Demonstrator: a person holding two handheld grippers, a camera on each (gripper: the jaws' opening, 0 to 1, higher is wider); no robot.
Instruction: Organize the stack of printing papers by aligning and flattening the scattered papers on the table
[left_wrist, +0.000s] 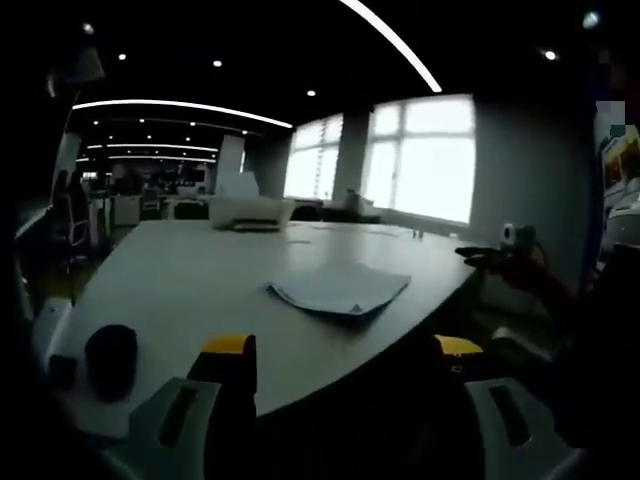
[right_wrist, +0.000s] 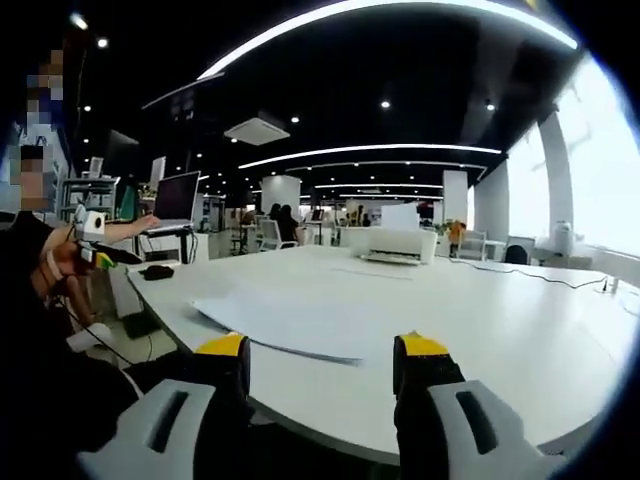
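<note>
A loose stack of white printing papers (left_wrist: 340, 288) lies near the table's edge, its sheets slightly fanned out of line. My left gripper (left_wrist: 343, 350) is open and held off the table's near edge, short of the papers, with nothing between its yellow-tipped jaws. The right gripper view shows the same papers (right_wrist: 290, 325) just beyond my right gripper (right_wrist: 323, 350). It is open too and holds nothing. A hand carries the right gripper (left_wrist: 510, 258) in from the right side of the left gripper view.
The big pale table (left_wrist: 190, 280) carries a white printer (left_wrist: 250, 212) at its far end and a dark round object (left_wrist: 110, 360) near the left jaw. A laptop (right_wrist: 175, 200) and a mouse (right_wrist: 157, 272) sit on a side desk. A cable (right_wrist: 560, 282) crosses the table's right side.
</note>
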